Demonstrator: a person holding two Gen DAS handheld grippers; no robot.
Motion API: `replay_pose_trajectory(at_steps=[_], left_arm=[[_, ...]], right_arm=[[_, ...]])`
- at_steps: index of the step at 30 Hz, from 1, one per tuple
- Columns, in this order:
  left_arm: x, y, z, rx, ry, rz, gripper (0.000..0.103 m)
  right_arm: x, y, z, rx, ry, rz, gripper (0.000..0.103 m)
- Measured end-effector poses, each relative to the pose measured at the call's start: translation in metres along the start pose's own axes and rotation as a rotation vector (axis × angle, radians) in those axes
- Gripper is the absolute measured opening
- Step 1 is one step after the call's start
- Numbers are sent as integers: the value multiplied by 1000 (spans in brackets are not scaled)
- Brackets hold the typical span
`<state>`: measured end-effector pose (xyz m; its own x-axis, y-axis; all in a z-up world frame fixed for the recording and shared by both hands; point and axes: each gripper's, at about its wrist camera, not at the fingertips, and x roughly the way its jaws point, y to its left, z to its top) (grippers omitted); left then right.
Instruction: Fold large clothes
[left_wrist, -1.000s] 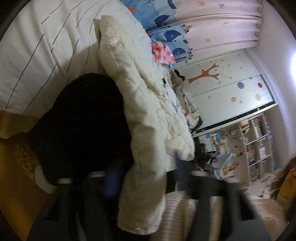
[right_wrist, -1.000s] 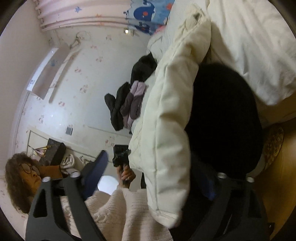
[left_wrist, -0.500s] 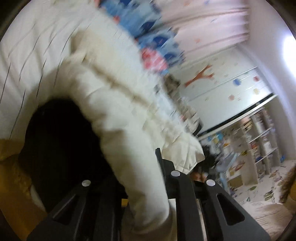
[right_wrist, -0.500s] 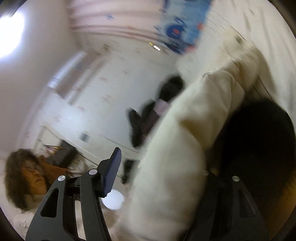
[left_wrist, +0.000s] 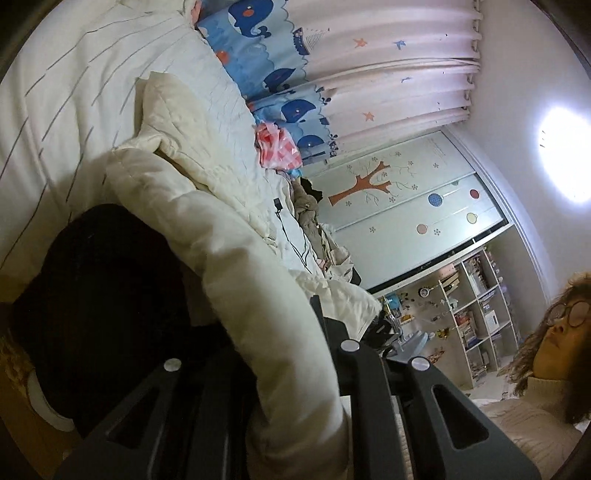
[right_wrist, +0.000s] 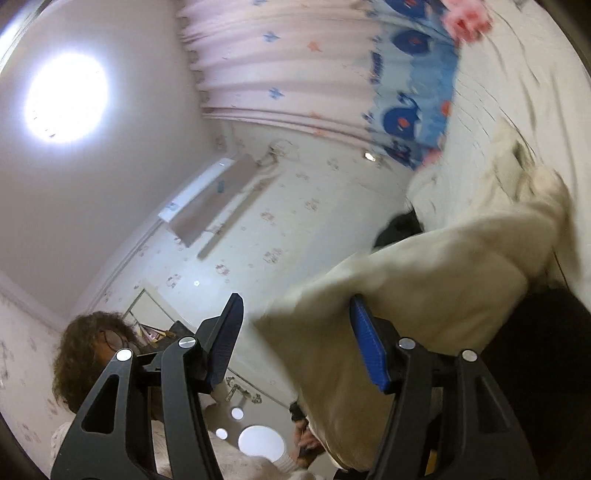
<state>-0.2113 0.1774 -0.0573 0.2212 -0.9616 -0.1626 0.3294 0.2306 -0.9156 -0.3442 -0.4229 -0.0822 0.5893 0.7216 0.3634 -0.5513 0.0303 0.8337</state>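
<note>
A round ceiling lamp (right_wrist: 66, 96) blows out to white glare in both views, lighting the room softly. Fisheye curvature bends the curtain (left_wrist: 388, 74) and darkens the corners. The right view smears with motion blur; the black garment (left_wrist: 99, 295) sinks into featureless shadow.

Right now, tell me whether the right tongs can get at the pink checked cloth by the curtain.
Probably not as things stand: the right tongs have the cream coat draped against one finger, and the pink checked cloth lies well beyond, across the bed.
</note>
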Motion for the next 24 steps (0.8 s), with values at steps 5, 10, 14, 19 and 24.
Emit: replay_pose_trajectory(at_steps=[5, 10, 14, 19, 24], left_arm=[[8, -11, 10, 54, 87, 30, 15], [10, -2, 7, 41, 119, 41, 15], [9, 1, 1, 24, 107, 38, 15], [8, -3, -3, 28, 90, 74, 15], [5, -6, 0, 15, 43, 54, 15]], right_arm=[[-3, -8, 3, 66, 151, -244, 81], [-26, -9, 11, 130, 261, -501, 97], [-7, -28, -5, 147, 412, -610, 97], [28, -33, -20, 44, 448, -622, 27], [44, -28, -32, 60, 341, -547, 19]])
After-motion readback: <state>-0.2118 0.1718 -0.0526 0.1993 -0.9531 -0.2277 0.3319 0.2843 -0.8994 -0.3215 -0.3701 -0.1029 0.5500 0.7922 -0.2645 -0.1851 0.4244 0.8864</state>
